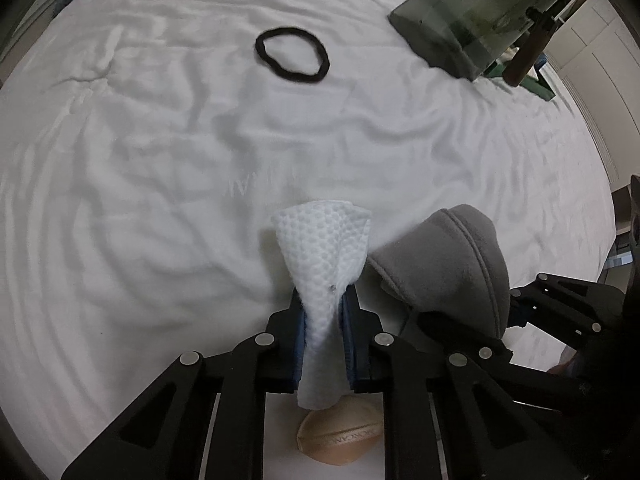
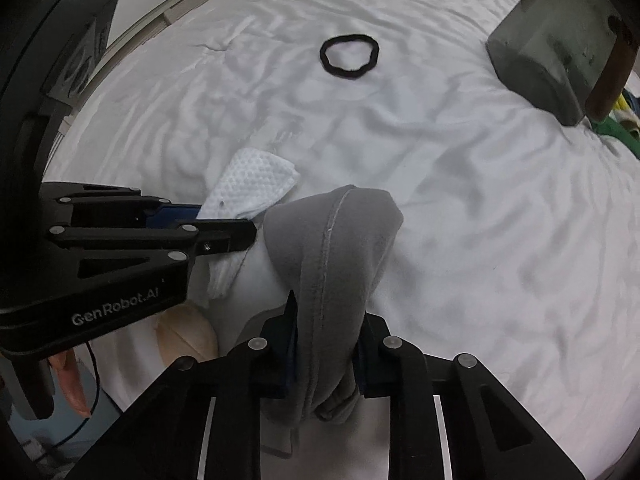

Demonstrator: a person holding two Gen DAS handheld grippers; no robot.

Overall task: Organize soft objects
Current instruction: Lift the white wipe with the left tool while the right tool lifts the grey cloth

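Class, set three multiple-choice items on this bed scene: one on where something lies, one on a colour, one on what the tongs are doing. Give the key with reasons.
1. Where does the black hair tie lie?
A. Flat on the white bedsheet
B. Inside the grey box
C. In the left tongs

2. What colour is the garment in the right tongs?
A. Green
B. Grey
C. Beige

3. What do the left tongs do?
A. Stand open, empty
B. Pinch the hair tie
C. Clamp a white dimpled wipe

Key: A, the ring lies alone on the sheet; B, grey seamed fabric sits between the pads; C, the wipe is squeezed between both pads.
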